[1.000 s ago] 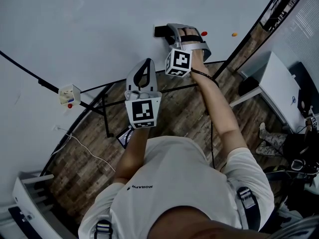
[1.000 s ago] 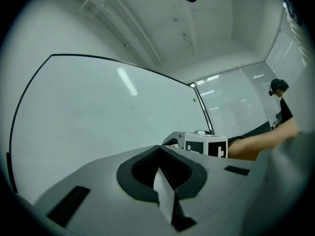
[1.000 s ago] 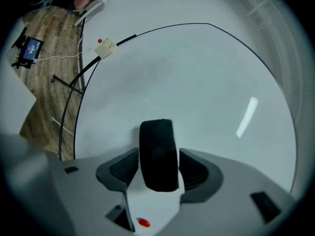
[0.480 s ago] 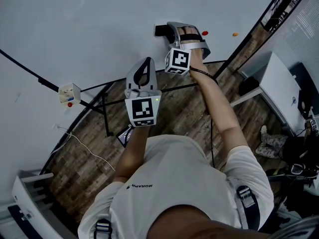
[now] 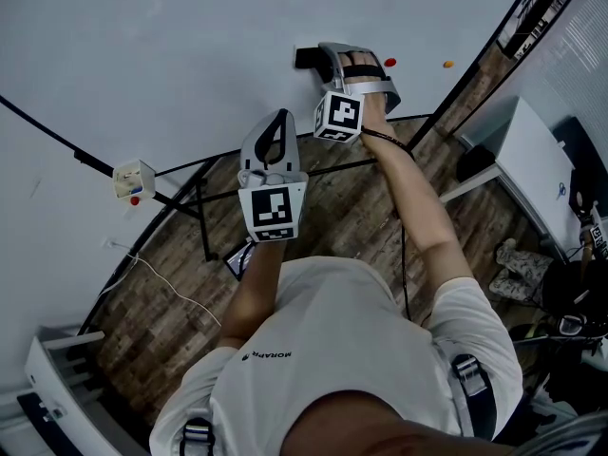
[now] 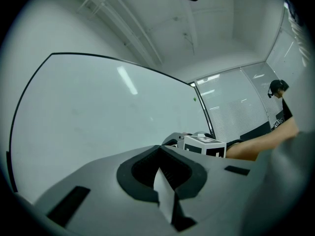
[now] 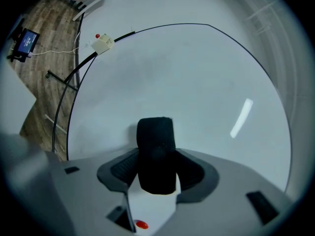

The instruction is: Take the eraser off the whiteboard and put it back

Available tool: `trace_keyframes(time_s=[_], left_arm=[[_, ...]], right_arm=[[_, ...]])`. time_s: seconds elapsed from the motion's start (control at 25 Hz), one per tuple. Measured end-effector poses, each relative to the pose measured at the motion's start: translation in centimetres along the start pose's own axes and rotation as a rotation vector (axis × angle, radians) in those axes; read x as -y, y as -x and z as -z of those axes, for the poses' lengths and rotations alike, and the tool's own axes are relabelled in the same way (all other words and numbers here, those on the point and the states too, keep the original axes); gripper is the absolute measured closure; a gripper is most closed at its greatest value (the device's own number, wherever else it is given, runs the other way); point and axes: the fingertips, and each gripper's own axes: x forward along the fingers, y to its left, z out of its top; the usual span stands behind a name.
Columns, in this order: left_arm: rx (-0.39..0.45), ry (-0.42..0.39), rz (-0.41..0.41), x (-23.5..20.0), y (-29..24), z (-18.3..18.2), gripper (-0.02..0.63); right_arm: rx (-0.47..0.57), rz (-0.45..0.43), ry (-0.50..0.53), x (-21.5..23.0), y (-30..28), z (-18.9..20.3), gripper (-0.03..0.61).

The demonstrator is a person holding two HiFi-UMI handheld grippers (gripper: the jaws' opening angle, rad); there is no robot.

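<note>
Right gripper (image 7: 156,167): the jaws stand wide and have just been closing, with the black eraser (image 7: 155,141) between them; the pads appear to meet its sides. The eraser's far end lies against the whiteboard (image 7: 197,82) straight ahead of the tips. Left gripper (image 6: 160,156): closed, empty. Risk: an uneven grip lets the eraser twist out and drop on pull-off
</note>
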Motion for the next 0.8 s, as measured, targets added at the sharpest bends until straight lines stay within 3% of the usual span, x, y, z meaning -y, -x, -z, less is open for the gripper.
trace_keyframes(time_s=[0.8], left_arm=[[-0.008,0.013,0.002,-0.1,-0.2,0.5,0.612]], right_arm=[[0.030,0.031,-0.046,0.3,2.2,-0.3,0.347]])
